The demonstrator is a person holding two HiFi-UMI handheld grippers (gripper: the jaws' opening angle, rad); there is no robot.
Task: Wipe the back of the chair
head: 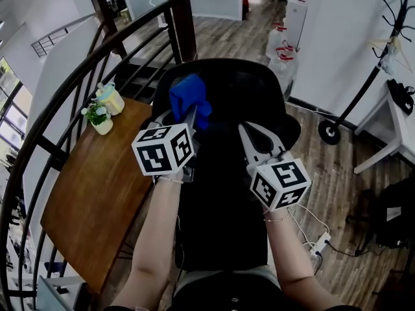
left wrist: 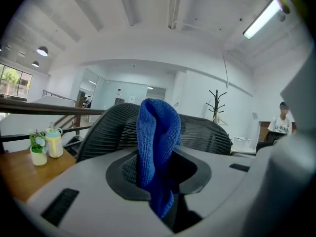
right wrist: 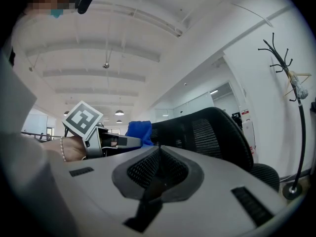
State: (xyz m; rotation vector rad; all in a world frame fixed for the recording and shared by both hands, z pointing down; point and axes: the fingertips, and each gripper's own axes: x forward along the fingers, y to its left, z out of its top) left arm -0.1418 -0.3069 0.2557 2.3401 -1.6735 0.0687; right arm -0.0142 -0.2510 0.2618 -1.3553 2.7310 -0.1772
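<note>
Chair back point(left wrist: 205, 132) of black mesh curves behind bunched blue cloth point(left wrist: 157, 142).

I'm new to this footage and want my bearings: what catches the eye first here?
The bright blue cloth, clamped in the left tool, stands out against the black mesh chair back at centre. To its right, the right tool is shut and empty. At left is a wooden table with a small potted plant.
</note>
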